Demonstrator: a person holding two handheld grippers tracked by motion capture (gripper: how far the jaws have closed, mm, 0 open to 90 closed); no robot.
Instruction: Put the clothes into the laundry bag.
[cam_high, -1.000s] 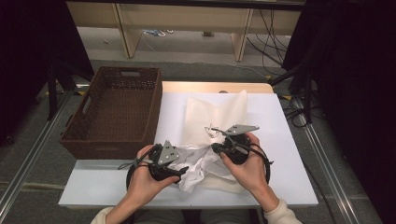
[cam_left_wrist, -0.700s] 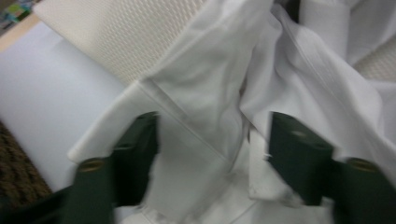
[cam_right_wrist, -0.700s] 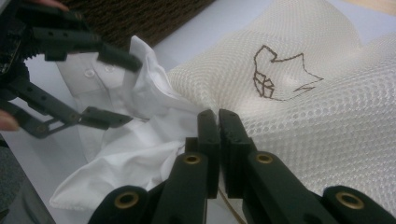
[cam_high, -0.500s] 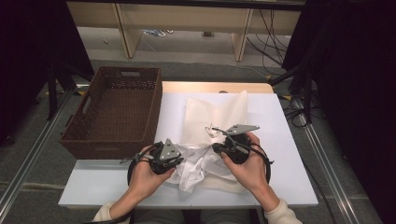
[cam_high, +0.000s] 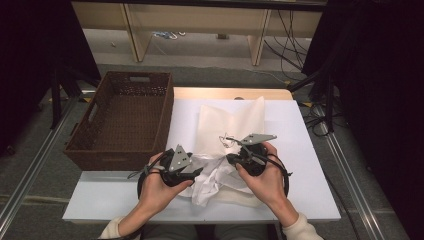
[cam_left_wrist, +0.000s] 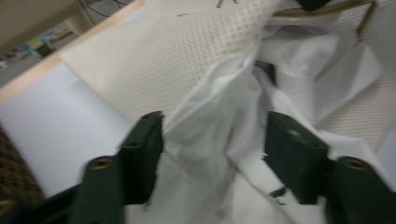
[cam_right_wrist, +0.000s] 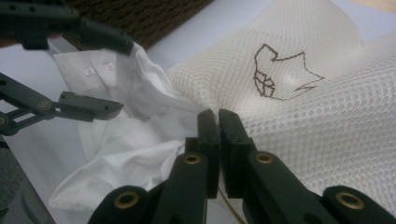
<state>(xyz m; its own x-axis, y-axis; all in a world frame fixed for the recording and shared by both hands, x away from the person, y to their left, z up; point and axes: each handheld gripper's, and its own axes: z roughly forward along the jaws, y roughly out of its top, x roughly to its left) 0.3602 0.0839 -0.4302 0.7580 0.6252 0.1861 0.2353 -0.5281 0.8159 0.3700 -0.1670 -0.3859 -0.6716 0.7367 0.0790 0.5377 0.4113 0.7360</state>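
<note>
White shirt (cam_high: 212, 177) lies crumpled at the near edge of the bench (cam_high: 310, 130), half out of the mouth of the cream mesh laundry bag (cam_high: 232, 125) that stretches away from you toward the far side. Your right hand-held gripper (cam_high: 231, 159) is pinched tight on the bag's mesh rim, its jaws together on the netting in the right gripper view. Your left hand-held gripper (cam_high: 196, 172) has just been opening; its jaws stand apart with a fold of shirt cloth between them, not pressed. Expect the shirt to be light, limp and prone to bunching, so take a thick gathered fold near the buttoned cuff (cam_right_wrist: 98, 70) rather than a single layer. The mesh is soft too and will sag unless you keep the rim taut. How much shirt sits inside the bag is hidden under the netting, and the bag's opening is hard to trace. A brown wicker basket (cam_high: 122, 117) stands just left of the bag.
</note>
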